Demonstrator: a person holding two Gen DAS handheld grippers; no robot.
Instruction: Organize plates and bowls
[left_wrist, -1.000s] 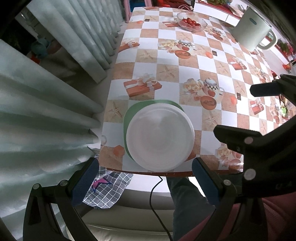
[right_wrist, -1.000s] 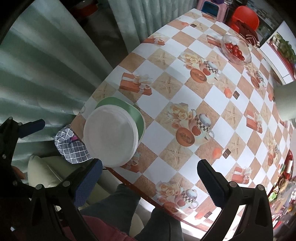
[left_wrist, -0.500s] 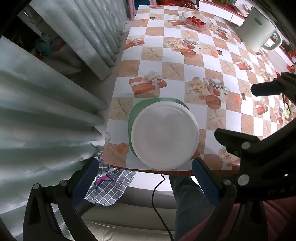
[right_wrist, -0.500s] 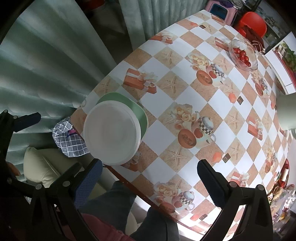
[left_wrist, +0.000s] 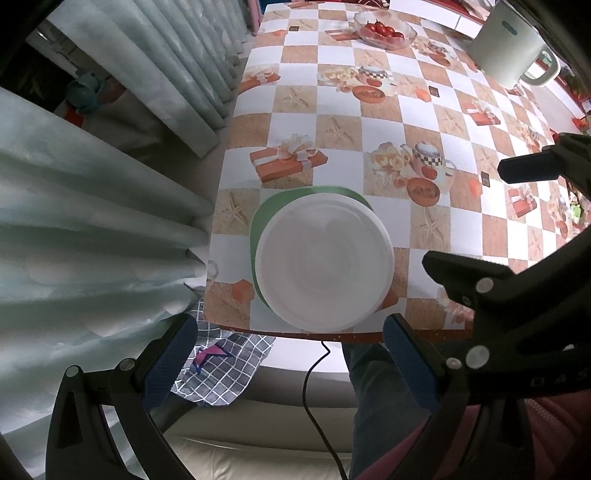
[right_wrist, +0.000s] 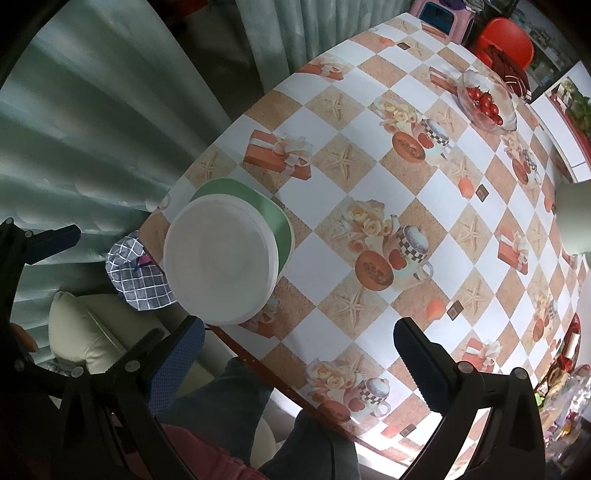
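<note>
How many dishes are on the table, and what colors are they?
White bowl or plate, top of the stack: 1
Green plate, under the white one: 1
Clear glass bowl with red fruit: 1
Total: 3. More could be hidden inside the stack.

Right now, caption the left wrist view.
Open left hand-held gripper above white dish stacked on green plate.

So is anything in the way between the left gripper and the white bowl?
Nothing visible. The left hand-held gripper hangs open above the white bowl, which sits on the green plate near the table edge.
</note>
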